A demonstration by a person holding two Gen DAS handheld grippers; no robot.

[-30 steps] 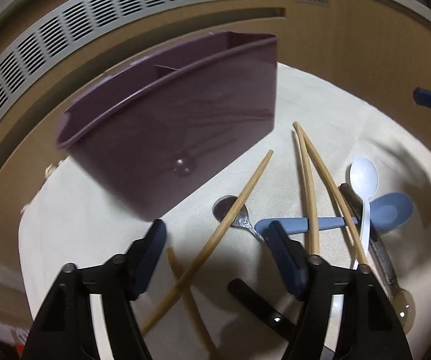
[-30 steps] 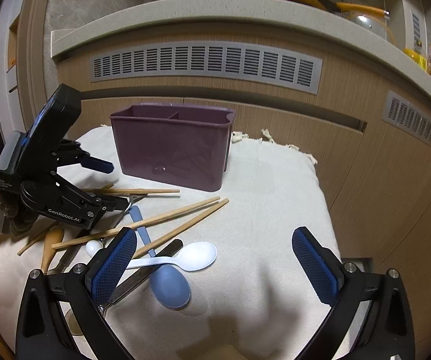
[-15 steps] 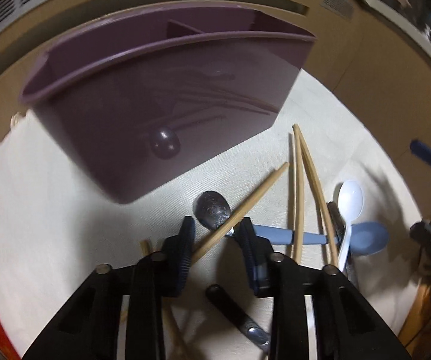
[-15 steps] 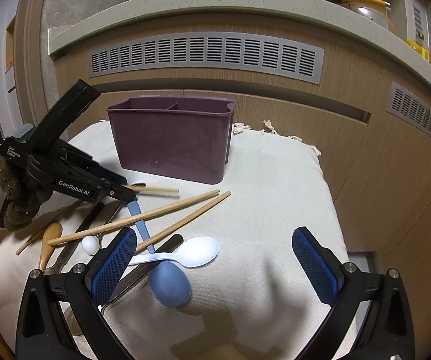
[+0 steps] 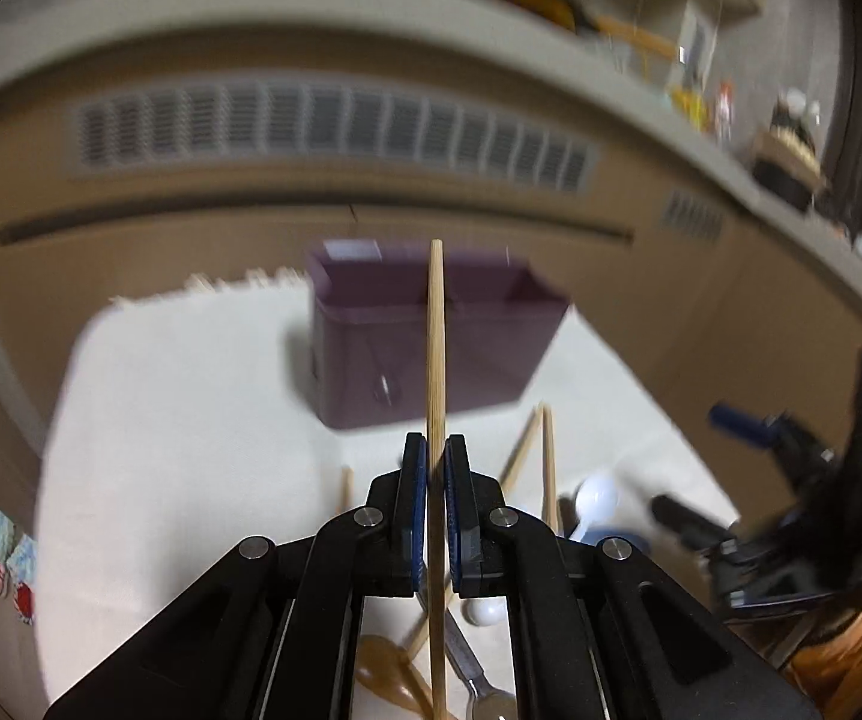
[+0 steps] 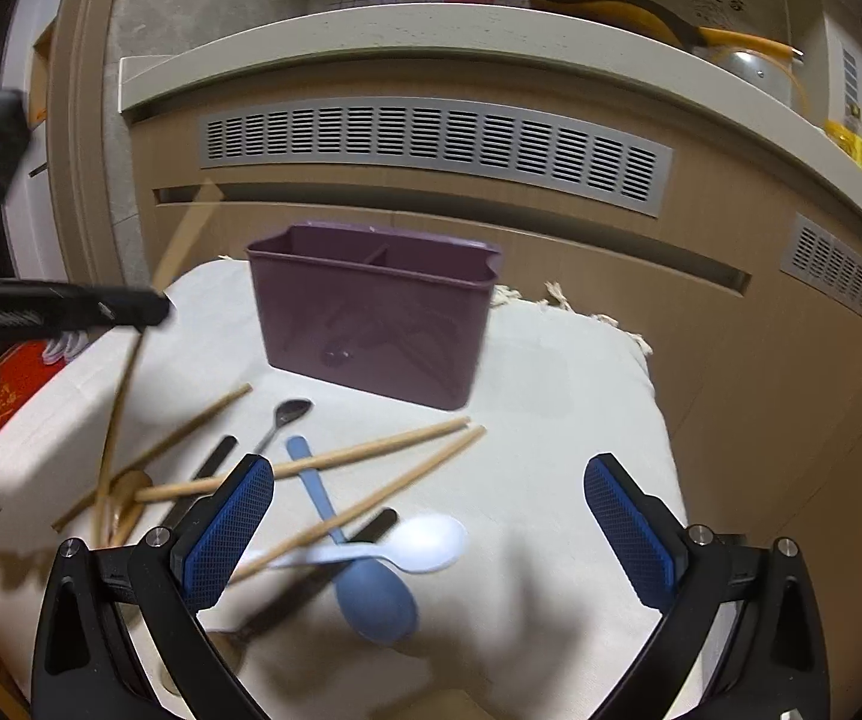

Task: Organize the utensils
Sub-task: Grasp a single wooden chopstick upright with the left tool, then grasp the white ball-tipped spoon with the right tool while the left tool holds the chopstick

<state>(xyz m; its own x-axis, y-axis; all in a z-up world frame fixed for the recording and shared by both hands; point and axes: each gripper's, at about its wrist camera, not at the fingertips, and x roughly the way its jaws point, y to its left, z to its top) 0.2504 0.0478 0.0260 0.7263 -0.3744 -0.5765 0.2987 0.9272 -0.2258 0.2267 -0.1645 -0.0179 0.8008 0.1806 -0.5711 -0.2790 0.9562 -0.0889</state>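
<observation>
My left gripper (image 5: 436, 468) is shut on a wooden chopstick (image 5: 434, 348) and holds it lifted, pointing toward the purple two-compartment caddy (image 5: 431, 336). In the right wrist view the left gripper (image 6: 143, 306) shows at the left with the chopstick (image 6: 131, 360) slanting up through it. The caddy (image 6: 371, 318) stands at the back of the cream cloth. My right gripper (image 6: 431, 522) is open and empty above a blue spoon (image 6: 365, 582), a white spoon (image 6: 413, 546), two chopsticks (image 6: 371, 456) and a small metal spoon (image 6: 287, 417).
A wooden spoon (image 6: 125, 498), another chopstick (image 6: 191, 432) and black-handled utensils (image 6: 209, 468) lie at the left of the cloth (image 6: 551, 420). Wooden cabinet fronts with vent grilles (image 6: 431, 144) rise behind. The cloth's right edge drops off near the cabinet.
My left gripper closed on a chopstick and lifted it off the cloth, tilting up toward the caddy. The right gripper stayed open and nearly still.
</observation>
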